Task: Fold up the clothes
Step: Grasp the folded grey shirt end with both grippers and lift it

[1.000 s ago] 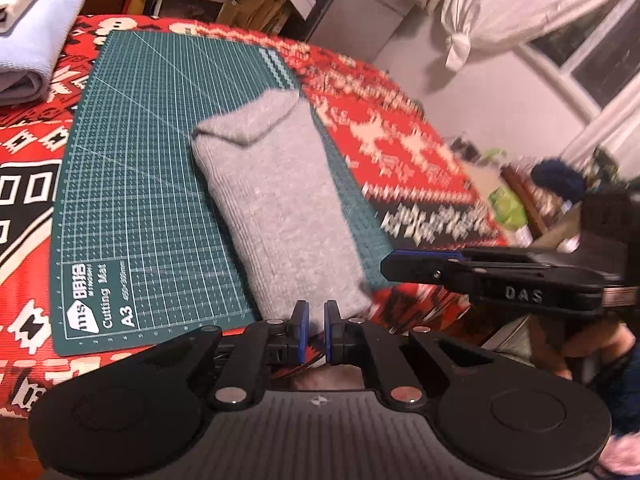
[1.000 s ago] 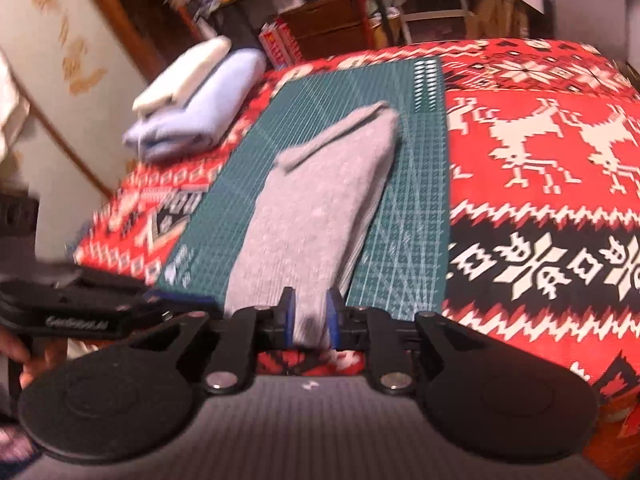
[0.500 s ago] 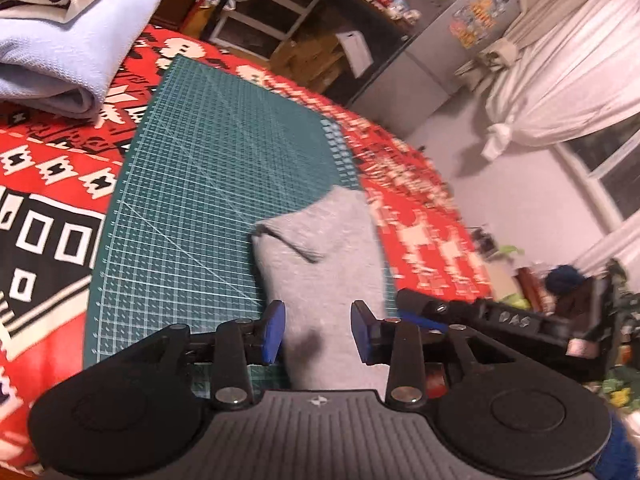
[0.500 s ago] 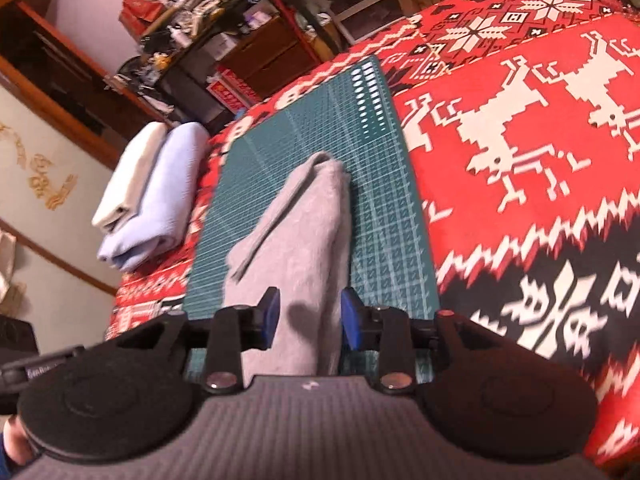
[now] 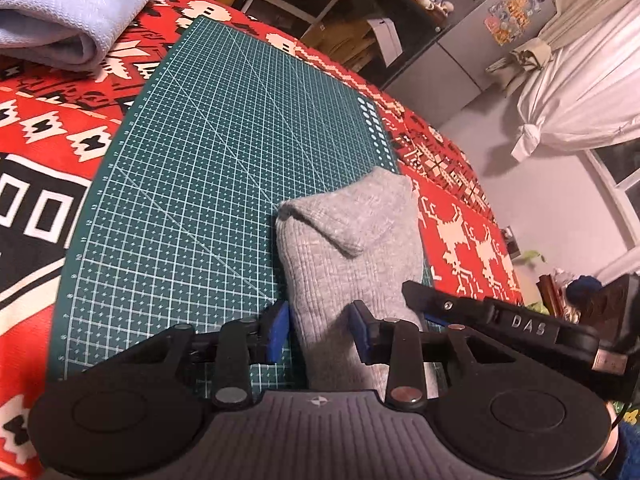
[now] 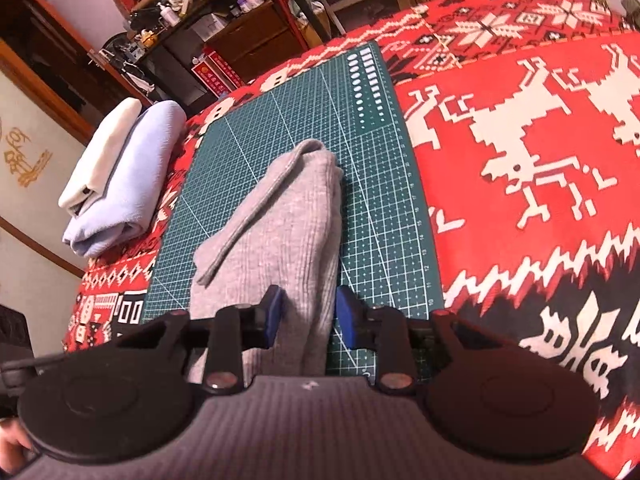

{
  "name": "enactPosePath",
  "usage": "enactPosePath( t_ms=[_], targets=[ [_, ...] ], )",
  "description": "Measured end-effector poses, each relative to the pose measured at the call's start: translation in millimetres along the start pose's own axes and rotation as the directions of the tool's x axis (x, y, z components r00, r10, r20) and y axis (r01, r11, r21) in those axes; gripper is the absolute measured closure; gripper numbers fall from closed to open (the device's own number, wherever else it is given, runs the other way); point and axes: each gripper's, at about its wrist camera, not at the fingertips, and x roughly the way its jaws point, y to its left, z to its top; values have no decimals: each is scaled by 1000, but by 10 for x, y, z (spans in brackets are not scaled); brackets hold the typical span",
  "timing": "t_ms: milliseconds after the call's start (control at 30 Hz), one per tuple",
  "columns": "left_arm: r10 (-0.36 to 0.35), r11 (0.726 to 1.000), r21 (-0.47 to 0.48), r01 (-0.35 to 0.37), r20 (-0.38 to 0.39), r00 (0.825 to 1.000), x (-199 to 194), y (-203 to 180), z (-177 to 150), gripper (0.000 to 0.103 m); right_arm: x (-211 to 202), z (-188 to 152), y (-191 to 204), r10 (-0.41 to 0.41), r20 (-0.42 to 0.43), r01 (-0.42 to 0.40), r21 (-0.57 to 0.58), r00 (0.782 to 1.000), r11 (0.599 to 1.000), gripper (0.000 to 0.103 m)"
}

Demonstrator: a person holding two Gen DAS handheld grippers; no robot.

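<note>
From the left wrist we see the left gripper (image 5: 318,330) low over the near end of the folded grey garment (image 5: 352,264) on the green cutting mat (image 5: 208,184), its fingers apart and just closing a little, the knit between them but not pinched, the right gripper (image 5: 472,312) beside it; from the right wrist, the right gripper's fingers (image 6: 272,316) likewise straddle the garment's near end, apart and just narrowing, with folded blue and white cloths (image 6: 116,184) far left on the red patterned worktop (image 6: 520,160)
</note>
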Motion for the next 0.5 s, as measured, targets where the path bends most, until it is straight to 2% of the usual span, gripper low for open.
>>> enactPosePath(
  t_ms=[167,267,500],
  targets=[
    [3,1000,20,-4,36,999,-16,-21,-50,86,-5,-80,93,-6,40,7,-21,999,1000,85],
    [14,998,60,-19,68,998,-128,-89,-34,89,-54,-95,182,-19,64,22,-46,998,999,90],
    [-2,990,142,-26,193,981,-654,-206,223,89,-348,104,546,68,132,-57,-86,989,995,91]
  ],
)
